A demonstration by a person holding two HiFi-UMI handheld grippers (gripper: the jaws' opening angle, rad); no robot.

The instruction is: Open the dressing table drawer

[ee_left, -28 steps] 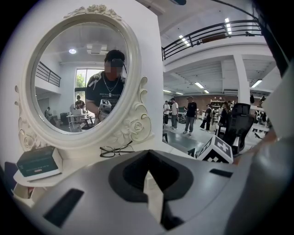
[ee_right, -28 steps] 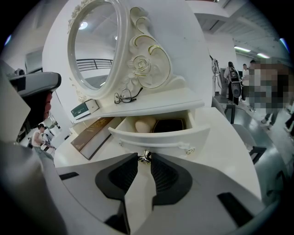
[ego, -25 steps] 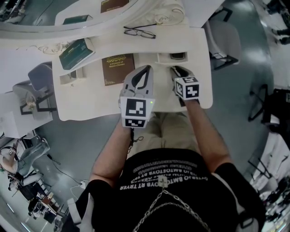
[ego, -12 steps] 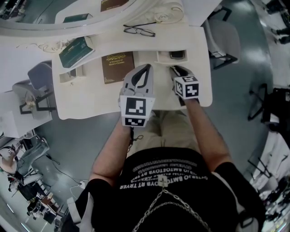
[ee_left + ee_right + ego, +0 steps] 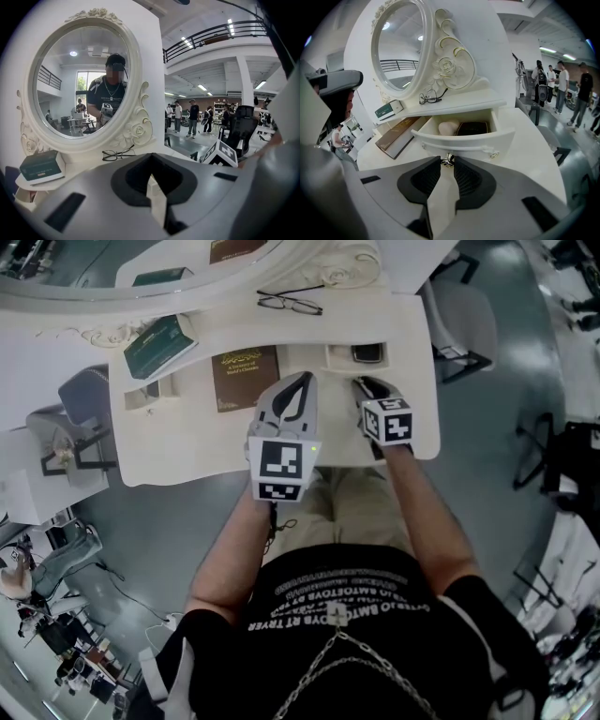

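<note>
We are in a large open work hall: a railed mezzanine (image 5: 220, 35) and strip lights (image 5: 186, 41) at the upper right of the left gripper view, people (image 5: 192, 117) standing beyond, an office chair (image 5: 466, 324) on the grey floor (image 5: 169, 531) beside the white table (image 5: 187, 442).

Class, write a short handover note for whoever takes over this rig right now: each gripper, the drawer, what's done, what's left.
Left gripper: shut, empty, over the tabletop.
Right gripper: shut on the knob of the drawer.
Done: the drawer stands pulled out, its contents showing.
Left: probably only to release the knob and back the right gripper away; pull further only if a wider opening is wanted.
</note>
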